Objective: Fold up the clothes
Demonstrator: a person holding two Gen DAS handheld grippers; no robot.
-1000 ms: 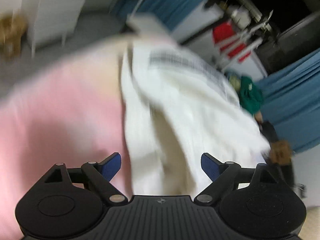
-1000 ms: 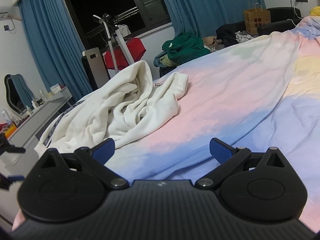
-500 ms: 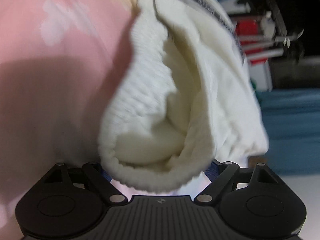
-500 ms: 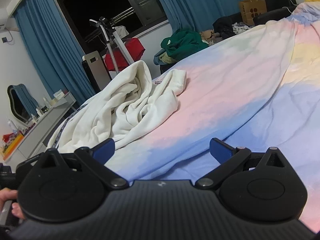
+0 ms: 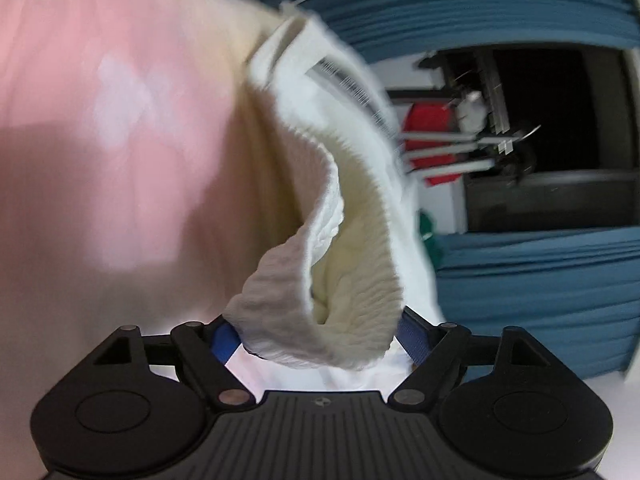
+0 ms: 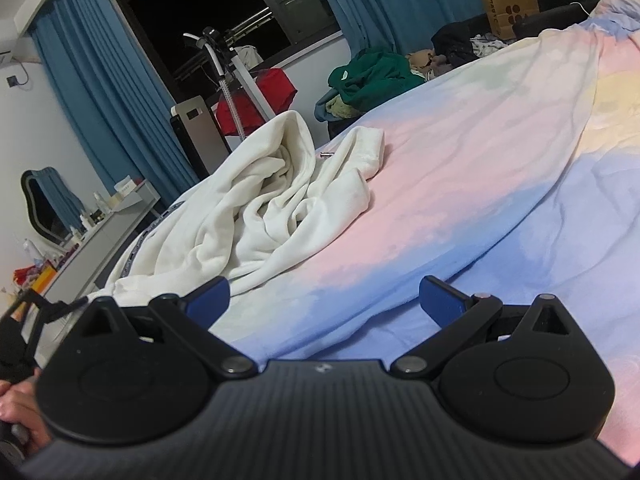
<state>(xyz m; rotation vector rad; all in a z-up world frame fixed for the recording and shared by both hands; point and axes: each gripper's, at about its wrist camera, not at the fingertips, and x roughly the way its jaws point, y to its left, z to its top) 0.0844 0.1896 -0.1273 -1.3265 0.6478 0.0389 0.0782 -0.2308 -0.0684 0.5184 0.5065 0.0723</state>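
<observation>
Two grippers are in play over a bed whose sheet (image 6: 460, 184) runs in pastel bands of pink, blue and pale yellow. The left gripper (image 5: 320, 334) sits right at the ribbed cuff (image 5: 316, 320) of a white garment (image 6: 256, 204); the open cuff fills the gap between the blue pads (image 5: 224, 338), which stand wide on either side of it. Its jaws have just been closing a little with the cuff between them, but whether the pads actually press on the fabric I cannot tell (the cuff hides their inner faces). From there the garment runs away up the left wrist view, a dark patterned stripe along one edge.

In the right wrist view the garment lies crumpled in a heap on the near-left part of the bed, one end trailing off the bed's left edge. The right gripper (image 6: 324, 300) hangs above the blue band of the sheet, jaws spread wide with nothing between them, apart from the garment. A hand (image 6: 18, 412) shows at the lower left corner.

Behind the bed hang blue curtains (image 6: 108, 92) beside a dark window (image 6: 208, 12), with a green heap of clothes (image 6: 372, 76) and a brown paper bag (image 6: 510, 8) further back
</observation>
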